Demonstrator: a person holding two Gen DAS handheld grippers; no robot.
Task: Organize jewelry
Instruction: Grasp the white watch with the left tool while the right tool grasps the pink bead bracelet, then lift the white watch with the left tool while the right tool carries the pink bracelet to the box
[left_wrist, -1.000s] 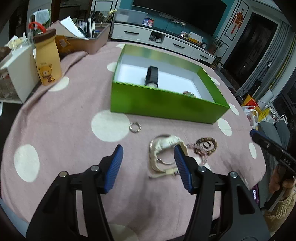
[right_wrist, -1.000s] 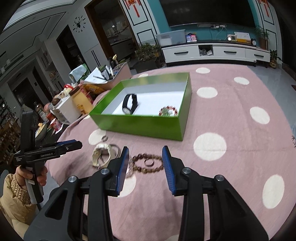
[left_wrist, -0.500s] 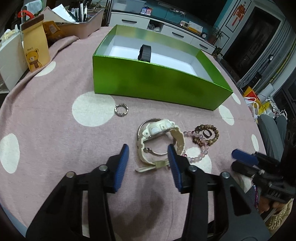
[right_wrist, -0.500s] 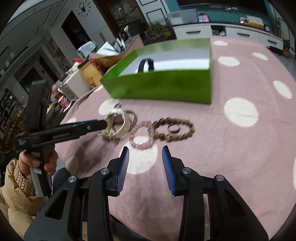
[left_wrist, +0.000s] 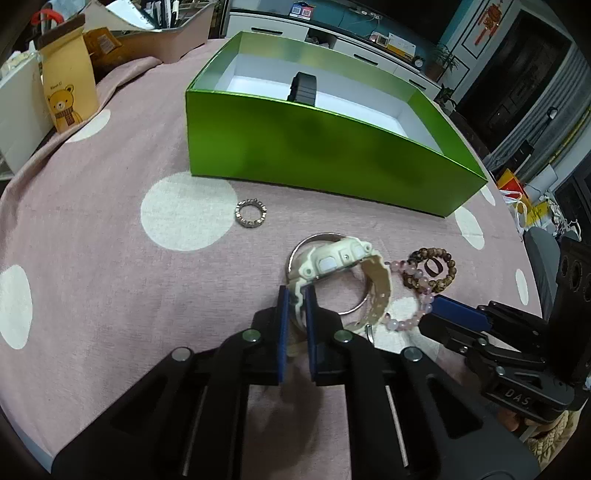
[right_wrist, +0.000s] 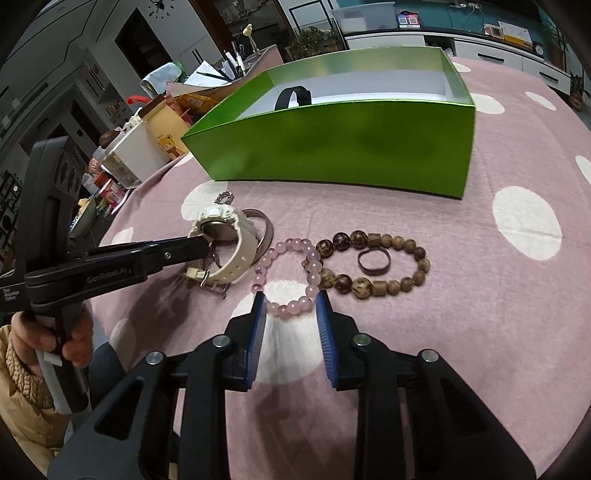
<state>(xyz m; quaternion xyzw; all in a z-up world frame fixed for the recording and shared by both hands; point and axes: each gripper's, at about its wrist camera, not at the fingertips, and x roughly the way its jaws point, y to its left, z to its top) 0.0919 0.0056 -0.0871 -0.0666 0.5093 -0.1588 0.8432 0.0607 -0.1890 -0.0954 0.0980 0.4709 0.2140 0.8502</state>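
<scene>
A cream watch (left_wrist: 340, 258) lies on the pink dotted tablecloth over a metal bangle (left_wrist: 314, 239). My left gripper (left_wrist: 296, 295) is closing, and its blue pads squeeze the watch's strap between them. In the right wrist view a pink bead bracelet (right_wrist: 291, 306) lies beside a brown wooden bead bracelet (right_wrist: 384, 286) with a dark ring (right_wrist: 373, 262) inside it. My right gripper (right_wrist: 291, 295) is closing low over the cloth. The pink bracelet's near arc sits between its pads, which do not press on it. A small studded ring (left_wrist: 252, 213) lies alone to the left.
A green open box (left_wrist: 314, 155) stands behind the jewelry with a black watch (left_wrist: 303, 88) inside. At the far left are a bear-printed paper bag (left_wrist: 68, 92) and a white box (left_wrist: 18, 110). A person's hand (right_wrist: 74, 343) holds the left gripper's handle.
The left gripper came down onto the cream watch and its jaws closed from wide to a grip on the strap. The right gripper dropped toward the pink bracelet and narrowed.
</scene>
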